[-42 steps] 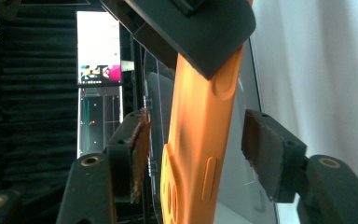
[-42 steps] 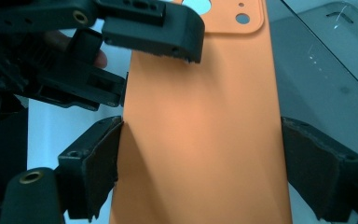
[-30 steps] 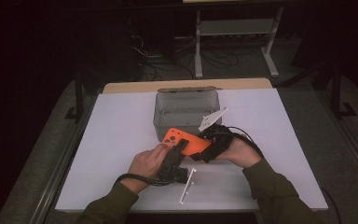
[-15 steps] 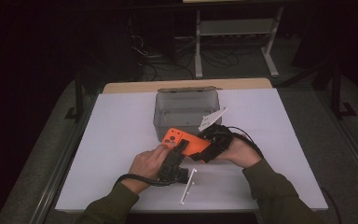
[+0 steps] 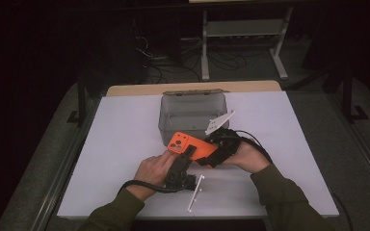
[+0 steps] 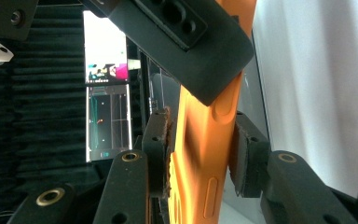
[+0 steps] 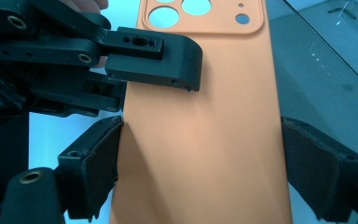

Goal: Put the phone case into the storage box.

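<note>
Orange phone case [image 5: 192,146]: held in the air just above the white table [image 5: 125,144], in front of the clear grey bin [image 5: 192,94]. Its back faces up and the camera cut-outs sit at the end toward my left. It is tilted a little and touches neither the table nor the bin.

Left gripper [image 6: 200,158]: my jaws have just been closing with the case between them. In the left gripper view one pad lies against the flat of the case and the other against its far side, so I read this as a pinch across the thin wall.

Right gripper [image 7: 200,163]: clamped across the width of the case, one pad on each long edge. In the right gripper view the case runs straight up between my jaws.

How the two grips sit: both are on the case at once. The left jaw lies over the back face, nearer the camera holes, and the right takes the other end.

Other things: a thin white stick [image 5: 195,192] lies on the table just in front of my hands, apart from the case. The bin looks empty, as far as I can tell.

Step in hand: my judgement is a handover or re-grip, with the case shared between both grippers while the left settles its hold.

Next move: one gripper should make sure of its pinch before the other lets go. The soft wall may flex or slip, so the release wants to be slow, with the case kept level.
</note>
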### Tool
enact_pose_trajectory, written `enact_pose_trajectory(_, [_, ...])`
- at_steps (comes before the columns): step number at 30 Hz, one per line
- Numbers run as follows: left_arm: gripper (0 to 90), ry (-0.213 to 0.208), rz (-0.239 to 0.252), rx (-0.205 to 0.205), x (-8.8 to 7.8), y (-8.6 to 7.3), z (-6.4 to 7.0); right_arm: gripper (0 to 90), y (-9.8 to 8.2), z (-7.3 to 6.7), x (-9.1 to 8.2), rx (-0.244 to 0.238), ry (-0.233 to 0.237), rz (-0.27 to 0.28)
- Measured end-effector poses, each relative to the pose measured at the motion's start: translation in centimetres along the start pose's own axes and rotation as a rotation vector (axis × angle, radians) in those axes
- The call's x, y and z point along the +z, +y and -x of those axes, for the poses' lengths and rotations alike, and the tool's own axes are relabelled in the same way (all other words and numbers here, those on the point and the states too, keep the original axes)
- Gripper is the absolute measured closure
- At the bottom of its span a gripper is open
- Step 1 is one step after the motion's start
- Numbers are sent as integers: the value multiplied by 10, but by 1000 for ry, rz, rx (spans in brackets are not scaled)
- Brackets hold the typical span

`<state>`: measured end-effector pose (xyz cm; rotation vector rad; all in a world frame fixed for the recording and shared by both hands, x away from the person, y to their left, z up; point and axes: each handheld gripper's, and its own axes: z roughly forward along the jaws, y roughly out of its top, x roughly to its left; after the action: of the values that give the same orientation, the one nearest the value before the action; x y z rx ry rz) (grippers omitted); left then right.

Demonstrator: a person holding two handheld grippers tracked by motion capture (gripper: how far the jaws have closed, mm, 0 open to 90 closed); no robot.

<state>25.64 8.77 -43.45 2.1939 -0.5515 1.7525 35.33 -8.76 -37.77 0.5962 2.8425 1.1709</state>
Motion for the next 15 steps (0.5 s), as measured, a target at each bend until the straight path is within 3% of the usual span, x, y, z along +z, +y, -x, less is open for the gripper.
enact_pose_trajectory(15, [693,-4,-2,11,-1,1,1,156,0,1,1,6,4,-4])
